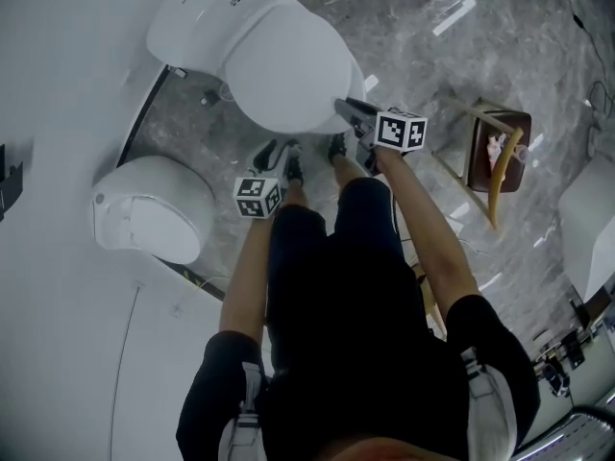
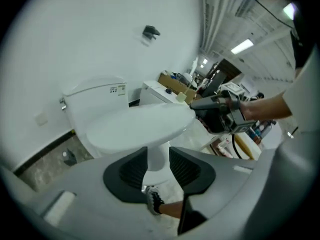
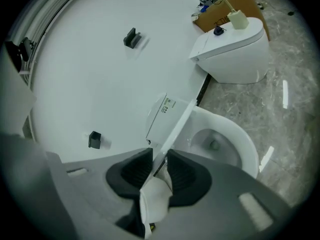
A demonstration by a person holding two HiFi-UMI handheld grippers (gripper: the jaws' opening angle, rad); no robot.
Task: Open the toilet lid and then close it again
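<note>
the right gripper (image 3: 159, 168) is clamped on the front edge of the toilet lid (image 3: 176, 124), holding it part-raised over the bowl (image 3: 240, 144), seemingly to swing it open. the left gripper (image 2: 158, 165) hangs clear, jaws apart and empty.

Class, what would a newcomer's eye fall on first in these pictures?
The white toilet lid at the top of the head view, partly raised with its edge pinched in the right gripper. The left gripper hangs open in front of it. Another toilet stands at that view's left.
</note>
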